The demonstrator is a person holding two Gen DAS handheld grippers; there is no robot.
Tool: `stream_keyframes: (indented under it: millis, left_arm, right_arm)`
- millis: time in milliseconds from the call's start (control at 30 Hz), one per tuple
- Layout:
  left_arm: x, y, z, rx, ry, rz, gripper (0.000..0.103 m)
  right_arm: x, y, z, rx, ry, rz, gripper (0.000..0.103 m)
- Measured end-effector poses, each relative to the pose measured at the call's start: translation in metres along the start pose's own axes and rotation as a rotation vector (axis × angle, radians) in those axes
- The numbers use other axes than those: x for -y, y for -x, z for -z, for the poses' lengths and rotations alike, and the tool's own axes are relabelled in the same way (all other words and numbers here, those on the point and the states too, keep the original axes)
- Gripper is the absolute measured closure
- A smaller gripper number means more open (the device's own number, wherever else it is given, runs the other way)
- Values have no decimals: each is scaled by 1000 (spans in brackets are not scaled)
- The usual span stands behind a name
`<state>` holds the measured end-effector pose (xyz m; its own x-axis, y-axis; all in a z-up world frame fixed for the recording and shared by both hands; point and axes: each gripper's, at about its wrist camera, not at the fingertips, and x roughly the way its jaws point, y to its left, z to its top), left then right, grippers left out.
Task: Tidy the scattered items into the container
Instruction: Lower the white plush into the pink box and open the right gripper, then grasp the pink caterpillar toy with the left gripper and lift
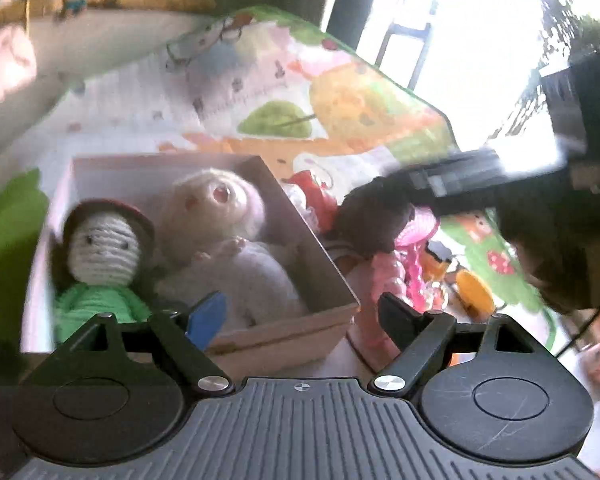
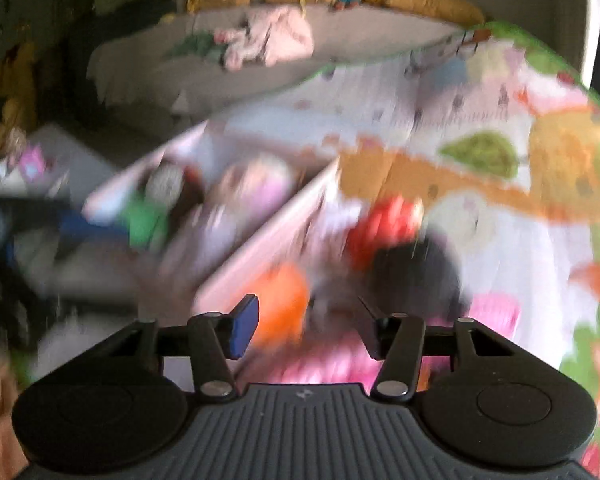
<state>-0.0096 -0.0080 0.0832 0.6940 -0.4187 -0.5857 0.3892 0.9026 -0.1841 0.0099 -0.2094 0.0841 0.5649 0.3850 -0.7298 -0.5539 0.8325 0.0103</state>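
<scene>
Left gripper point(image 1: 300, 312): fingers spread, holding nothing, above the box point(image 1: 324, 276).
Right gripper point(image 2: 308, 328): fingers parted, empty.
Box: held a crochet doll point(image 1: 100, 256) and a white plush point(image 1: 228, 232).

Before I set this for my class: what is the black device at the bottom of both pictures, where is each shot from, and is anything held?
Each picture comes from a camera mounted on a hand-held grabber; the black device is that grabber. In the left wrist view the left gripper hangs open over a cardboard box holding a knitted doll and a white plush doll. Beside the box, on the play mat, lie pink toys; the right gripper reaches in there. The right wrist view is blurred: its fingers stand apart, and no grip is visible.
</scene>
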Motion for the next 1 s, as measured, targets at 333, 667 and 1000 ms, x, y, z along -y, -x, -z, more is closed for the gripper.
stream_keyframes:
  millis: [333,667,1000]
  left_arm:
    - [21,7,32,-110,-95,-63,12]
    - [41,25,48,-97,-199,-81,9]
    - [65,24,60,-121,-325,-31,12]
  right_arm:
    - [-27,-8,56,4,-59,42,39]
    - [-41,-1,66,-92,-167,-216,67]
    - [-21,46,80,63,-275,-113,49]
